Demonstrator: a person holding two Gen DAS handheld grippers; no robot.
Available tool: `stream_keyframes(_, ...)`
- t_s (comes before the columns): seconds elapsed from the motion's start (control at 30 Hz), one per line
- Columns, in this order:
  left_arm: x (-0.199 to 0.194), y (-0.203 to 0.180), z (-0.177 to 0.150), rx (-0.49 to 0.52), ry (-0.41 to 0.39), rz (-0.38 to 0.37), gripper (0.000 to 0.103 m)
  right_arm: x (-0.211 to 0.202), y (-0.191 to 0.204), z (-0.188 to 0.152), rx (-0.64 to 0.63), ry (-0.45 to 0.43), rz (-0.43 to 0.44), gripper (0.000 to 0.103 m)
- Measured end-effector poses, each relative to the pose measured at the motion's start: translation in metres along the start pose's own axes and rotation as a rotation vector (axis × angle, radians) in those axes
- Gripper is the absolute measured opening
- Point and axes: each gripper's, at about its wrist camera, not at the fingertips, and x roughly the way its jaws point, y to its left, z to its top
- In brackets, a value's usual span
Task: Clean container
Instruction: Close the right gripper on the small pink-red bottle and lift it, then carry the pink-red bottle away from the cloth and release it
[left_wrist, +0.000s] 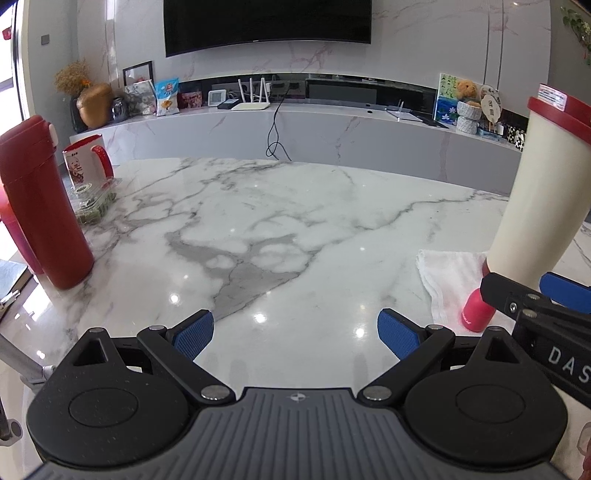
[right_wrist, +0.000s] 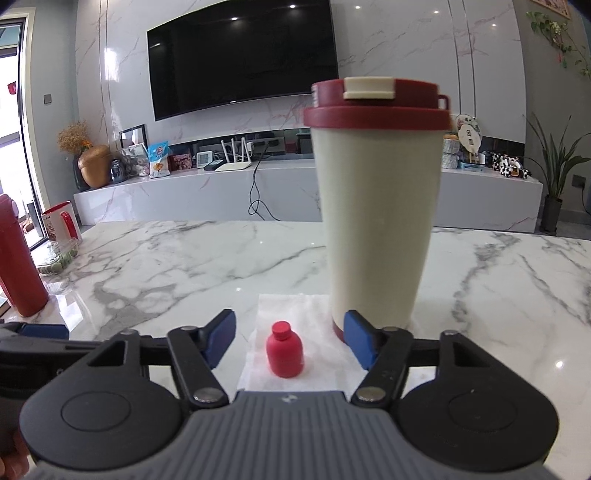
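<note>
A white marble tabletop (right_wrist: 184, 258) fills a living room with a dark TV (right_wrist: 240, 59) on the marble wall. The cream cup (right_wrist: 376, 206) with a red lid stands beside a small red bottle (right_wrist: 284, 350) on a white cloth (right_wrist: 280, 306) near the near edge. The left gripper (left_wrist: 295, 332) gapes wide, empty; the right gripper (right_wrist: 290, 338) is partly open around the bottle, not touching it

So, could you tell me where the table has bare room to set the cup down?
The middle of the table is bare, between the red flask and the cloth. Crowded: the cloth with the cup and small bottle, and the flask's corner.
</note>
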Motion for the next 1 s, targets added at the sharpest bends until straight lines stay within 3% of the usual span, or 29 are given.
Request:
stream_keyframes(0.17, 0.003, 0.001, 0.000, -0.001, 0.006, 0.001, 0.097, 0.012, 0.002, 0.003, 0.002, 0.024, -0.010, 0.052)
stream_keyframes(0.27, 0.005, 0.000, 0.000, 0.008, 0.012, 0.002, 0.097, 0.016, 0.001, 0.002, 0.007, 0.037, -0.012, 0.039)
stream_keyframes(0.37, 0.007, 0.000, 0.000, 0.002, 0.021, -0.003, 0.097, 0.018, 0.002, 0.001, 0.008, 0.048, -0.013, 0.036)
stream_keyframes(0.47, 0.006, 0.000, 0.000, 0.001, 0.021, -0.010, 0.097, 0.020, 0.003, 0.000, 0.008, 0.061, -0.008, 0.024)
stream_keyframes(0.77, 0.007, -0.003, -0.001, 0.020, 0.023, -0.010, 0.097, 0.012, 0.001, 0.000, -0.005, 0.045, -0.011, 0.015)
stream_keyframes(1.0, 0.003, -0.012, -0.002, 0.043, 0.014, -0.032, 0.097, -0.005, -0.010, 0.003, -0.029, 0.005, -0.028, 0.015)
